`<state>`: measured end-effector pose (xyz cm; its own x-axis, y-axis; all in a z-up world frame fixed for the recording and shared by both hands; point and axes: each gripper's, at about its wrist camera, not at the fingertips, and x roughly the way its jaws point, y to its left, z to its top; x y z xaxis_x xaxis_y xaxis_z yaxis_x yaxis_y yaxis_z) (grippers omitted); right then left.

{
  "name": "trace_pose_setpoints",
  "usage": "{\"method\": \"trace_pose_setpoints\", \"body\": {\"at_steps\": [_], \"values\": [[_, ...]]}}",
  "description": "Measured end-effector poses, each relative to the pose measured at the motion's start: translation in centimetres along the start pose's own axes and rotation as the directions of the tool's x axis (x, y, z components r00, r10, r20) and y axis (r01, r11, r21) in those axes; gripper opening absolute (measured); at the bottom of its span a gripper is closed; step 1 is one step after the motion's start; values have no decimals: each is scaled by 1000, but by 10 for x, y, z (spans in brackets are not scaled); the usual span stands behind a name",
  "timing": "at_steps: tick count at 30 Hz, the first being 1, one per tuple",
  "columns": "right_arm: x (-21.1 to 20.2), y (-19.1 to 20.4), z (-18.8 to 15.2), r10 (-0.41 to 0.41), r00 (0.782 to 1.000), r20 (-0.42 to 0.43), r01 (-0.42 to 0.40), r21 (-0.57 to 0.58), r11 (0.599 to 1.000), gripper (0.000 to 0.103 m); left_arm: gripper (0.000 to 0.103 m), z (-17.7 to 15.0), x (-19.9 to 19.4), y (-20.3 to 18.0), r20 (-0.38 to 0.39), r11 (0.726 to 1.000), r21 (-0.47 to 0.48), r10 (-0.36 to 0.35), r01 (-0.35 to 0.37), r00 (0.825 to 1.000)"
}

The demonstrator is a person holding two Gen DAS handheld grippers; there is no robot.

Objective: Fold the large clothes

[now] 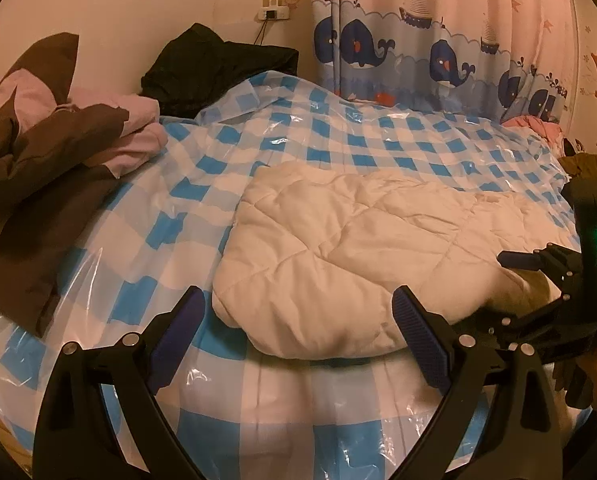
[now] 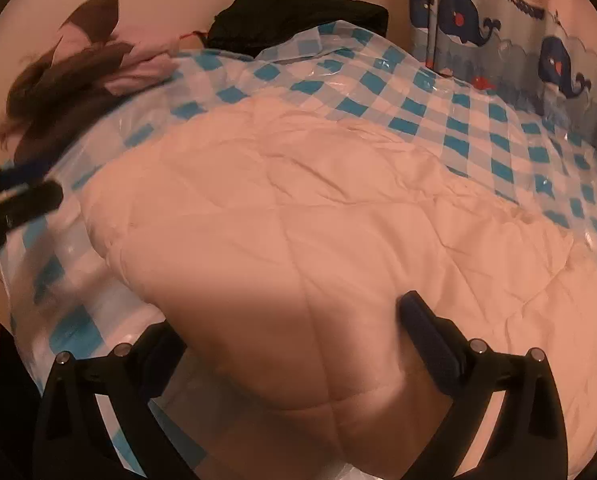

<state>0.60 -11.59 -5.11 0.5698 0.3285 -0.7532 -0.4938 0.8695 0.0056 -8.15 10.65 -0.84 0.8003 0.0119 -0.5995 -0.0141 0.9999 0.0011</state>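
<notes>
Bed (image 1: pixel 338 140) under blue-checked plastic sheet — on it: white quilt (image 1: pixel 358 256), brown-pink bedding (image 1: pixel 58 140) at left, black garment (image 1: pixel 218 64) at far edge.

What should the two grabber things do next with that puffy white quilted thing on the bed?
Probably close the right tool on the white quilted garment: its fingers already straddle the near edge but stand open. The left tool hangs open at the near-left corner, so it likely grips there next to lift a fold.

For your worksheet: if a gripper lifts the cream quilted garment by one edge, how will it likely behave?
The cream quilted garment would probably sag and drape, since it lies in soft folds. Its puffy stitched padding suggests it is light for its bulk. On the glossy plastic cover, it may slide when pushed.
</notes>
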Motion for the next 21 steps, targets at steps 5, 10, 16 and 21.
{"method": "trace_pose_setpoints", "body": {"at_steps": [5,10,16,21], "values": [[1,-1,3,12,1000,2,-12,9,1000,96,91,-1,-1,-6,8,1000,17,7,-7,1000],[3,-3,5,22,1000,6,-22,25,999,96,91,-2,-2,-10,9,1000,26,12,-12,1000],[5,-9,8,53,999,3,-53,67,996,96,91,-2,-1,-13,-7,1000,23,-11,11,1000],[7,-20,13,99,995,2,-98,130,987,96,91,-10,30,3,-207,908,-206,-406,366,890]]}}
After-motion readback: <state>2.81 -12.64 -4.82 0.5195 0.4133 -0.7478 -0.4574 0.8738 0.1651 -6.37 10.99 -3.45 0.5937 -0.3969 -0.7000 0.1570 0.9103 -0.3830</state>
